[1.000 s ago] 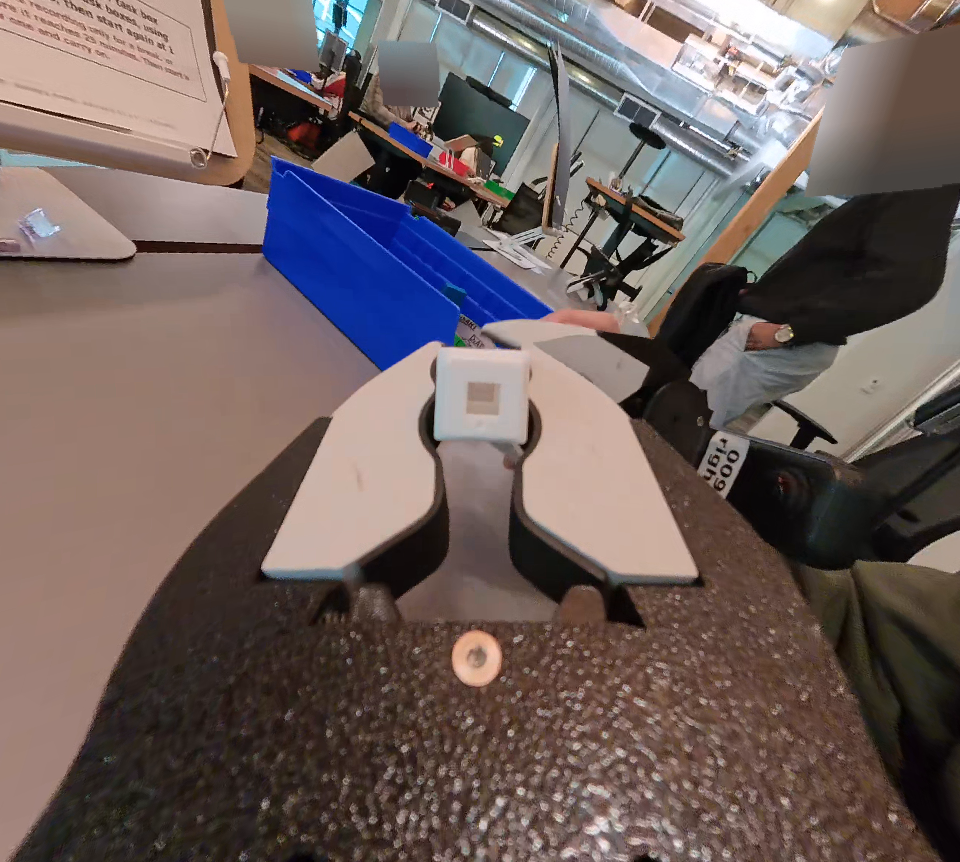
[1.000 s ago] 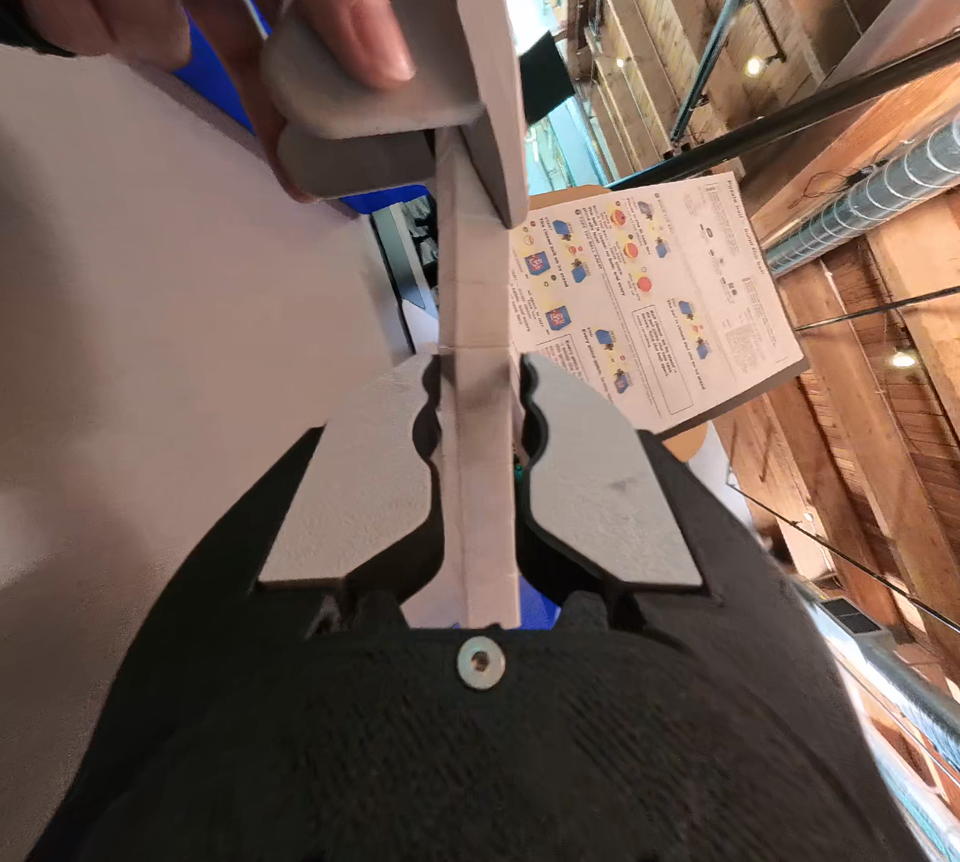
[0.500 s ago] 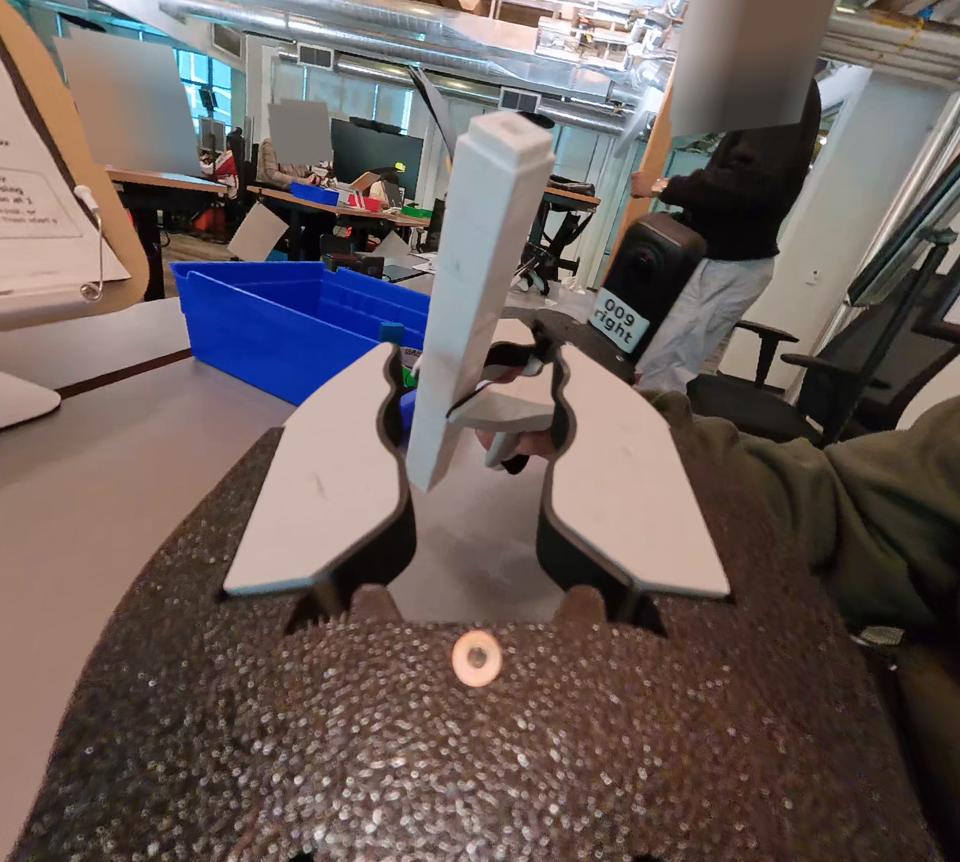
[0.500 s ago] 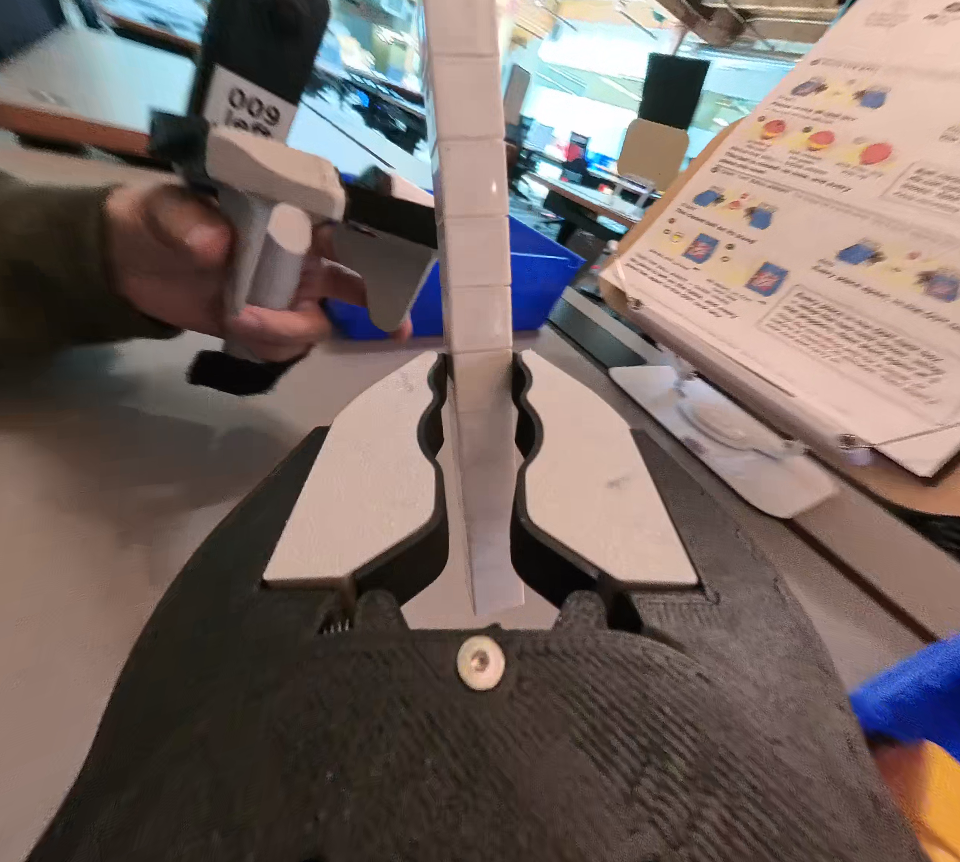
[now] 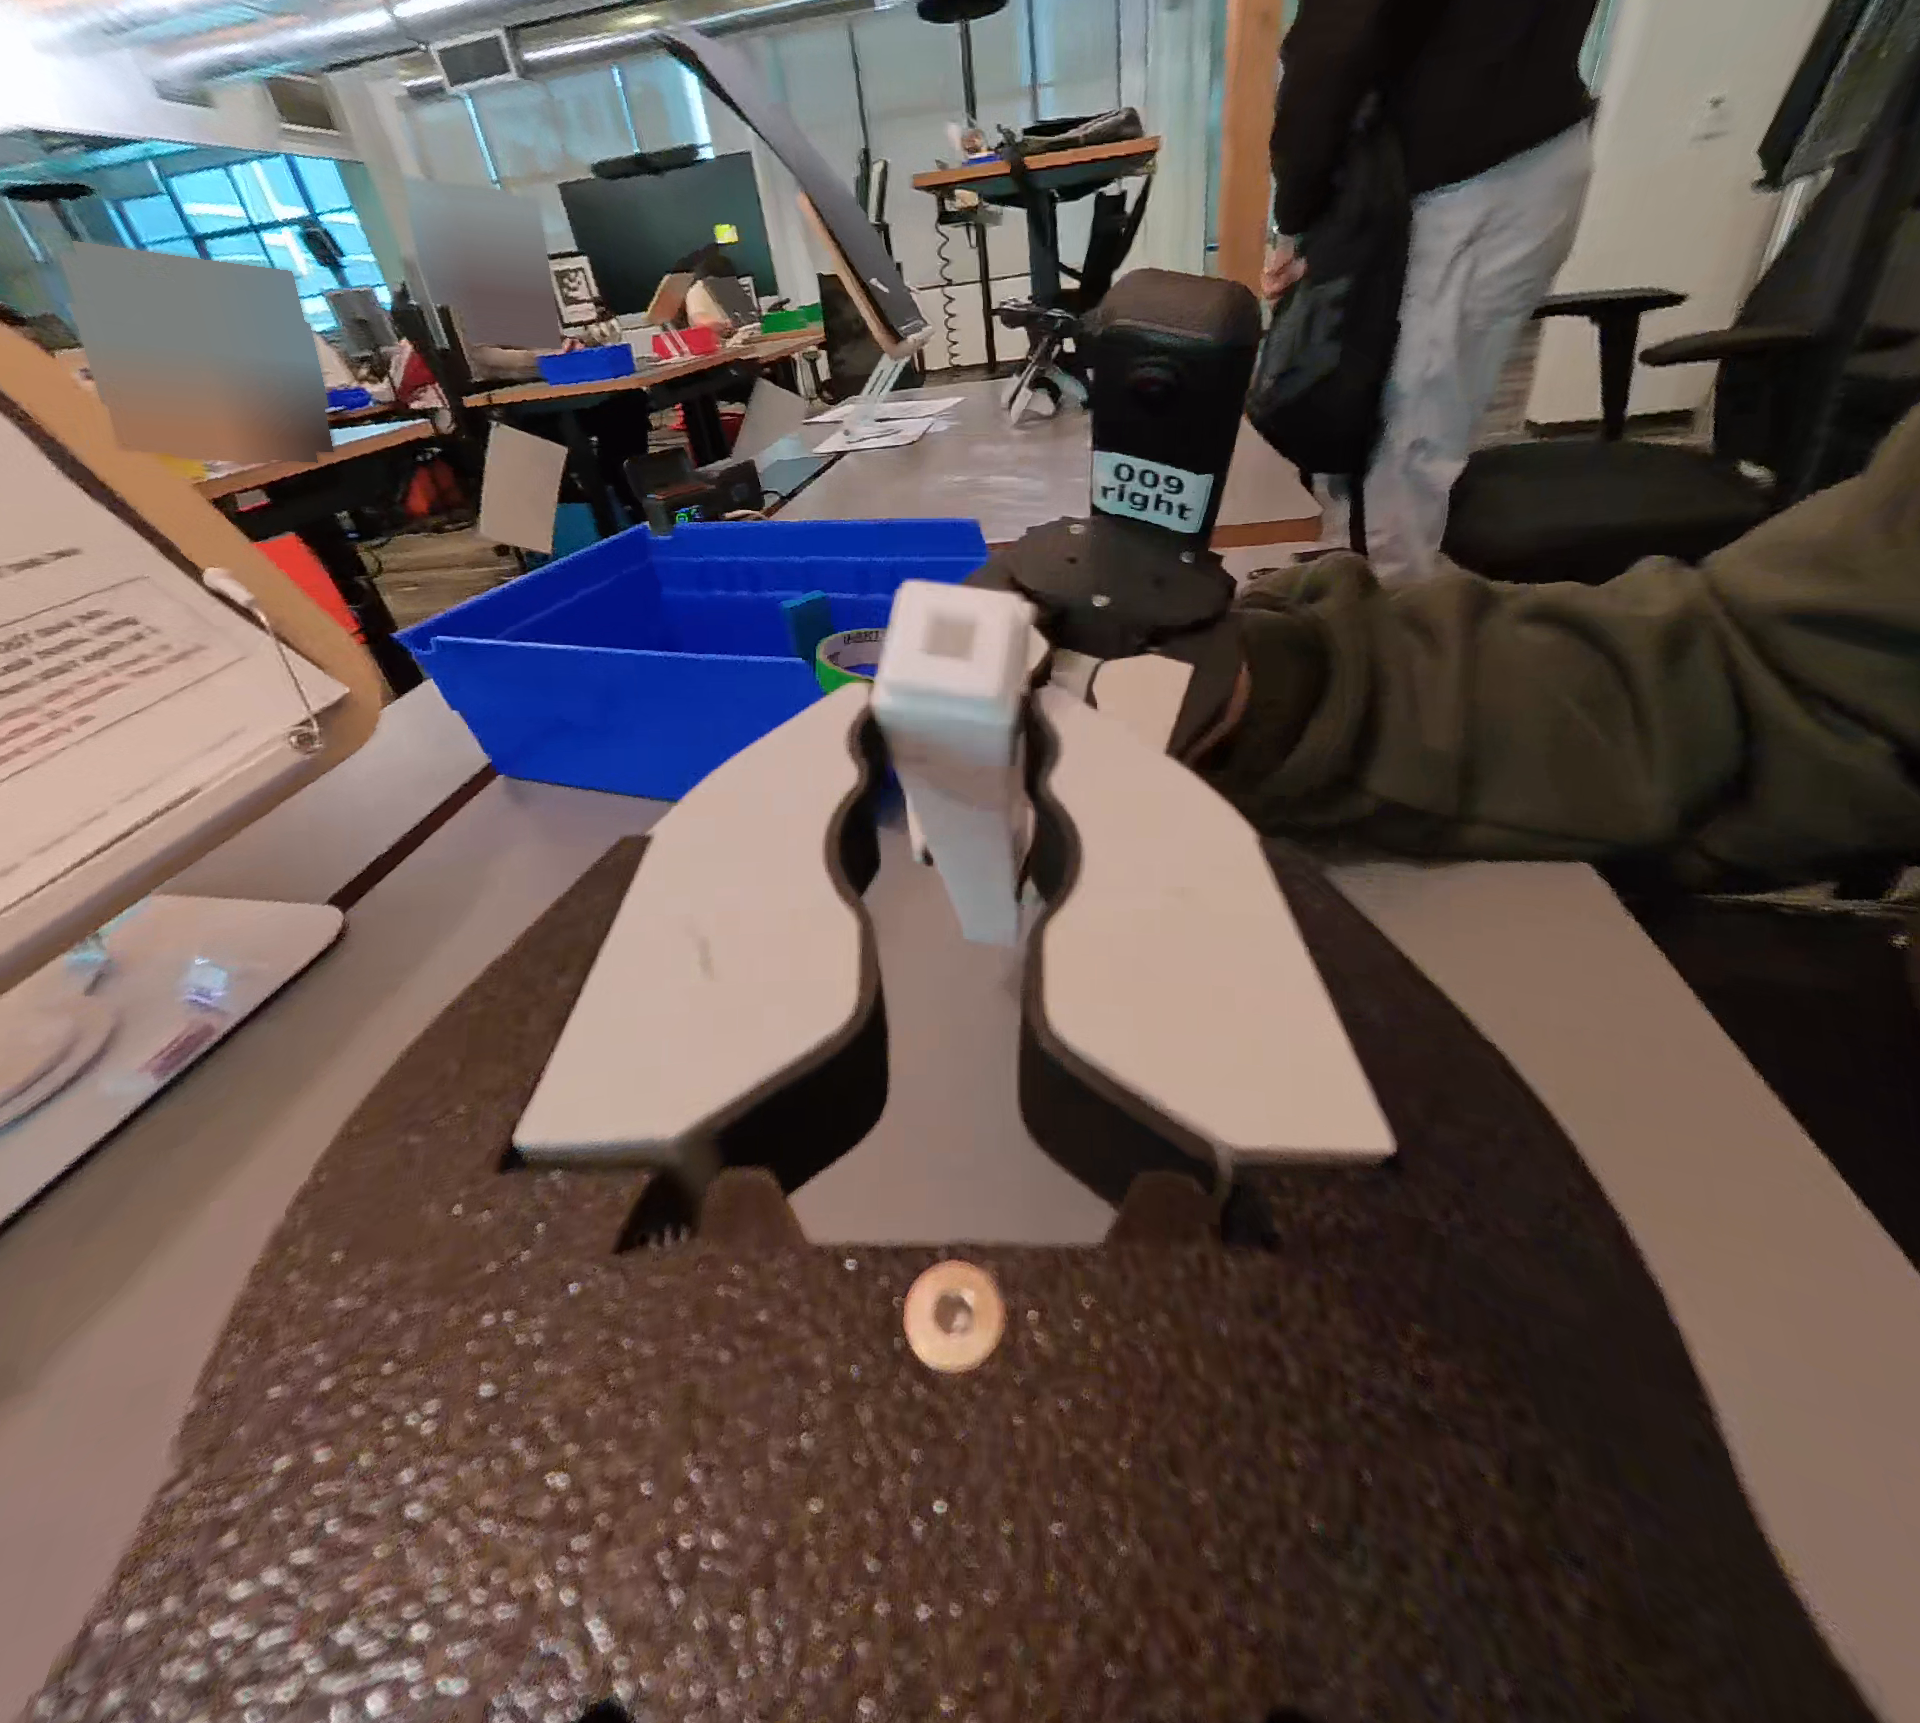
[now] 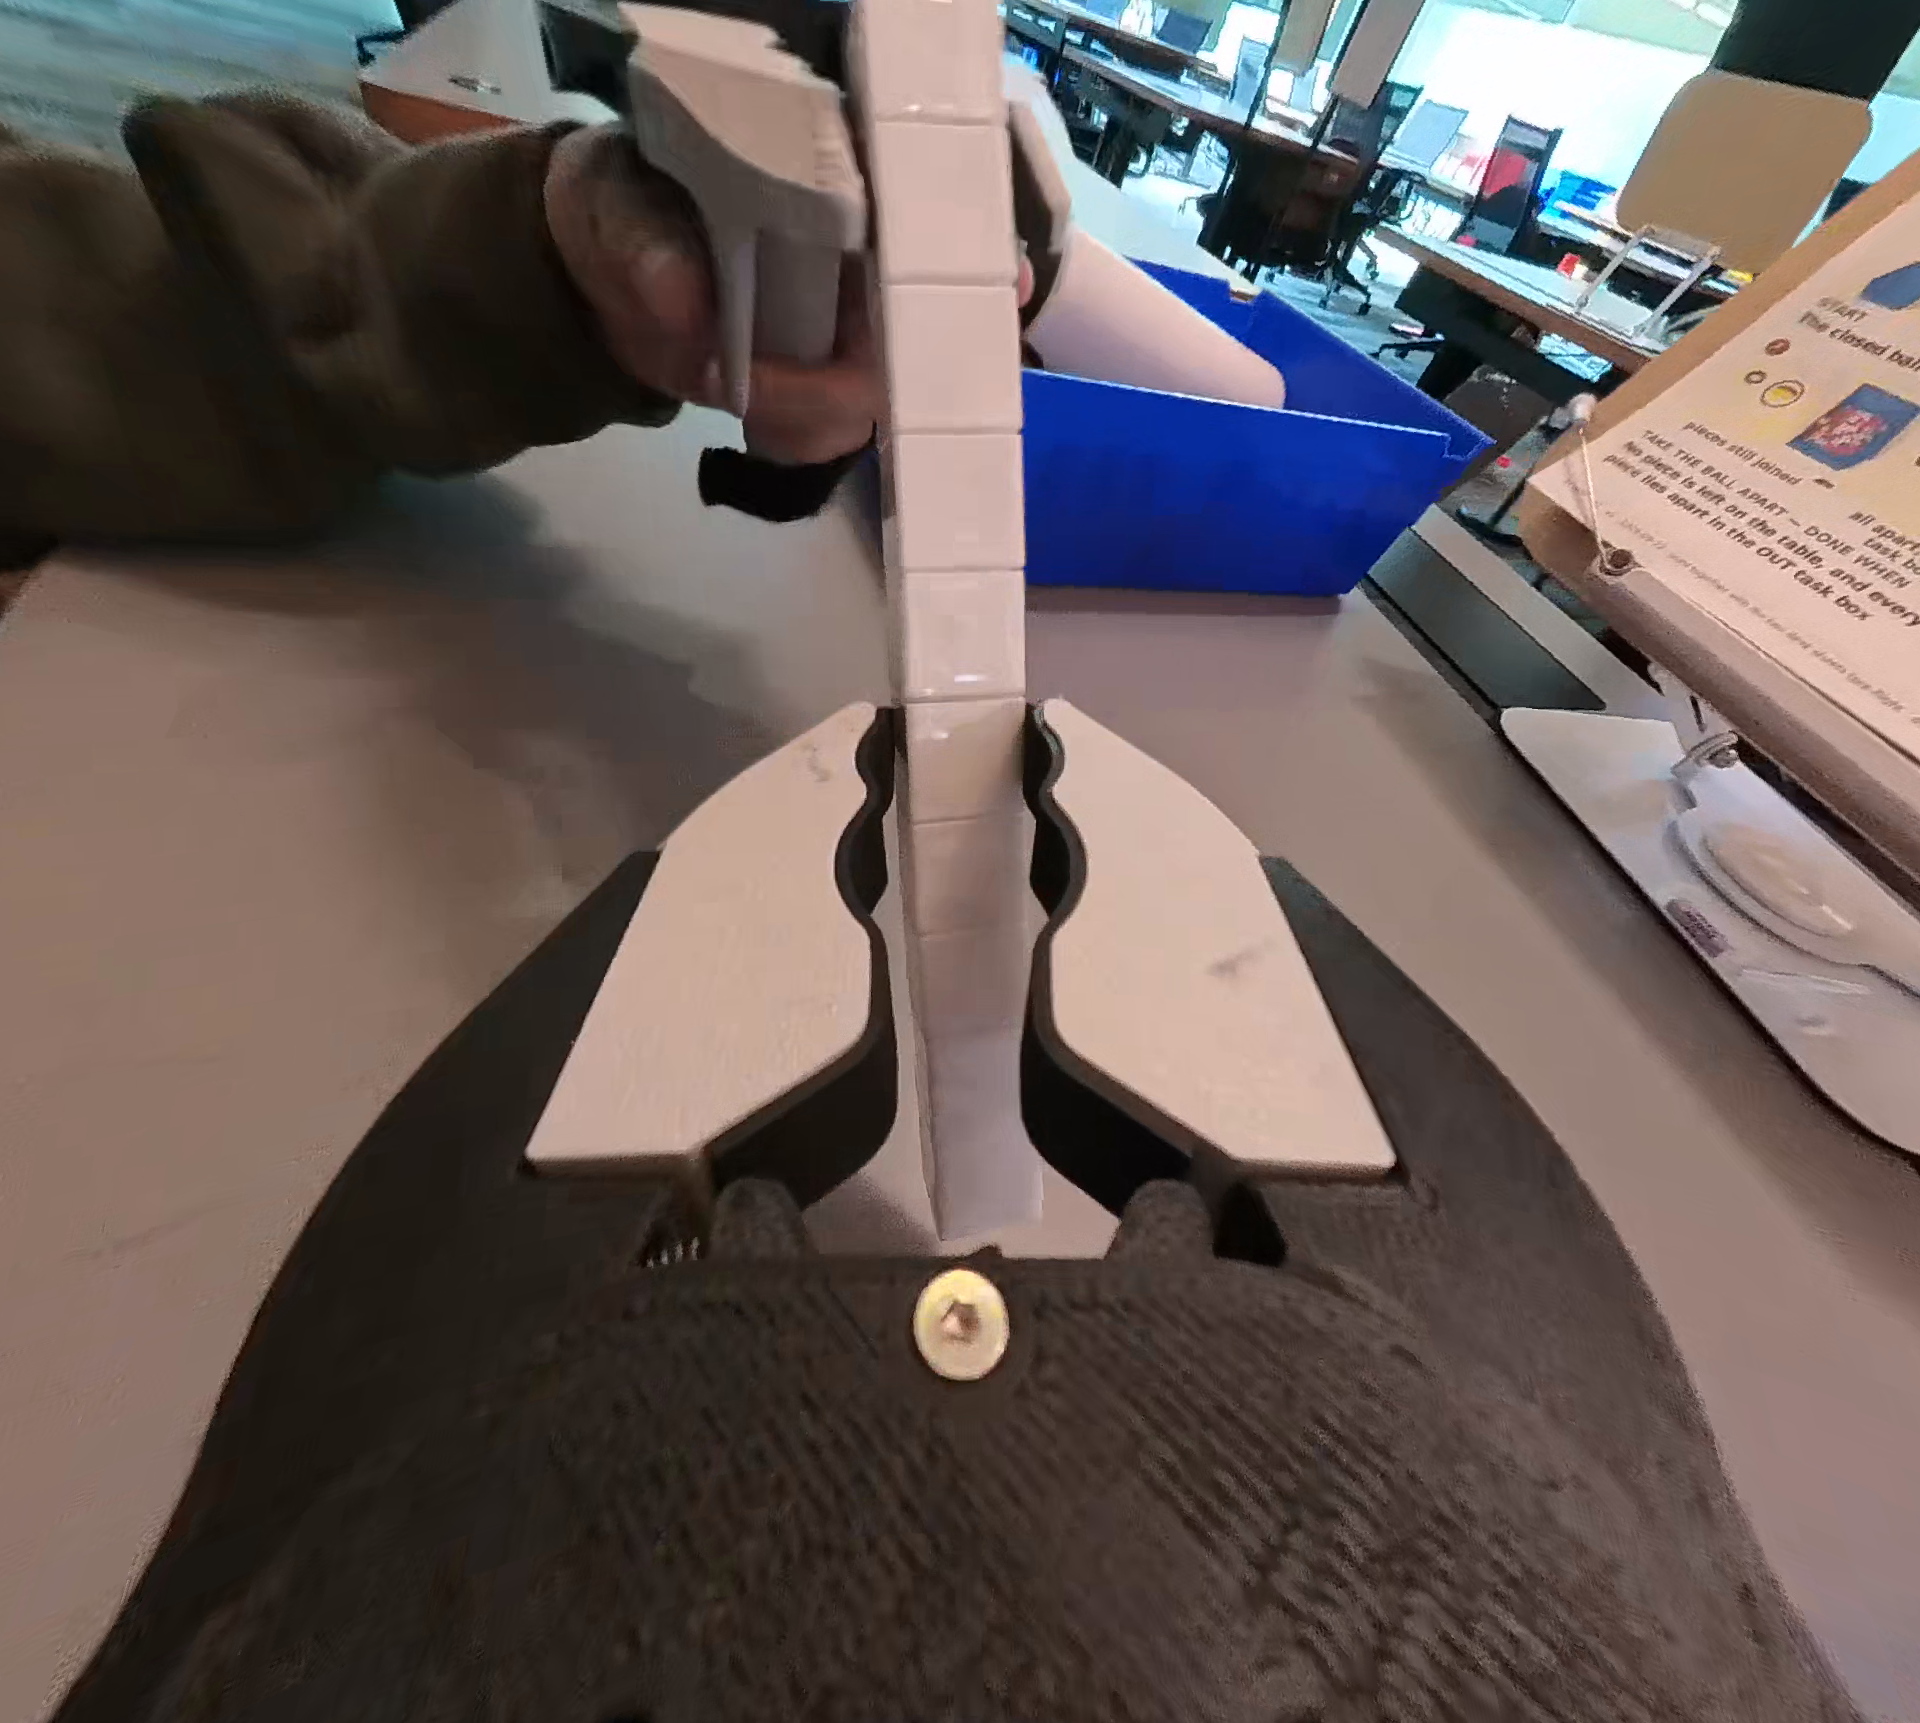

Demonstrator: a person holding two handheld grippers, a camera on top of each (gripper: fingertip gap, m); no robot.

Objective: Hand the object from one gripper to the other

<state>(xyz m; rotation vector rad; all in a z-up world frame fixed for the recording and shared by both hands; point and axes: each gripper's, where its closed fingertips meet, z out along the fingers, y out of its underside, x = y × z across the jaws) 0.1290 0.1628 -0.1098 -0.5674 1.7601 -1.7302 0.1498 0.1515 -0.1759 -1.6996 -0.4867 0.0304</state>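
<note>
Presently we are finding the white segmented bar (image 6: 961, 530) clamped near its lower end between the fingers of the right gripper (image 6: 961, 728), standing upright above the grey surface (image 6: 364, 738). Its upper end is sitting between the fingers of the left gripper (image 5: 951, 738), which are closing about it; in the left wrist view they are appearing to touch the bar's sides, though we cannot tell whether they are gripping firmly or merely resting.

We are judging the main risk to be an early release. If the right fingers are opening before the left ones are biting, the bar is likely dropping to the surface. The left fingers are holding only the bar's topmost part, so a long length is hanging below them and may be swinging or slipping once the lower support is going. Any sideways pull while both are clamped may be bending the bar at its segment seams, should those be joints.

Just beyond the grippers a blue bin (image 6: 1226, 478) is standing on the surface, near enough to catch a swinging bar. To one side a clipboard stand (image 6: 1766, 447) with a printed sheet is rising, well apart from the exchange. Farther off a person (image 5: 1455, 115) is standing by an office chair (image 5: 1621, 447), not obstructing.
</note>
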